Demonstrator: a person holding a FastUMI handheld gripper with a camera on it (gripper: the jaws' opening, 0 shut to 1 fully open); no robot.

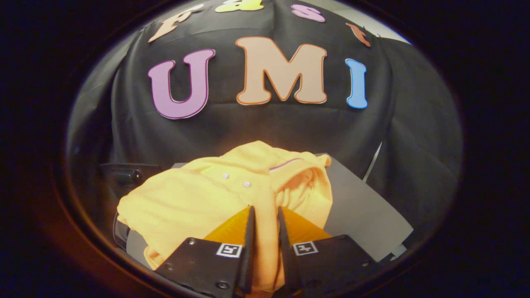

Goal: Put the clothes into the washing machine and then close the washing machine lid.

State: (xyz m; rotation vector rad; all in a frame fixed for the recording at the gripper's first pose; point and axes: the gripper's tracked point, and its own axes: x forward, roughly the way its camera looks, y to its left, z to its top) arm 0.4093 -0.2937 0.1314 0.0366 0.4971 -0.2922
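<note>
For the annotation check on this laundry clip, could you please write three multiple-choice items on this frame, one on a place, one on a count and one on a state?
1. Where does the yellow button-up shirt lie?
A. on the flat grey surface, reaching back between the fingers
B. hung on the booth wall
C. far beyond the fingers, apart from them

2. How many small white buttons show on the shirt's placket?
A. none
B. two
C. five

3. How does the gripper stand?
A. spread wide, holding nothing
B. nearly closed, a fold of the shirt between the fingers
C. shut on a lid handle

Answers: 1 A, the cloth spreads over the grey surface and runs between the fingers. 2 B, two buttons sit side by side. 3 B, only a narrow gap filled with yellow cloth separates the fingers.
</note>
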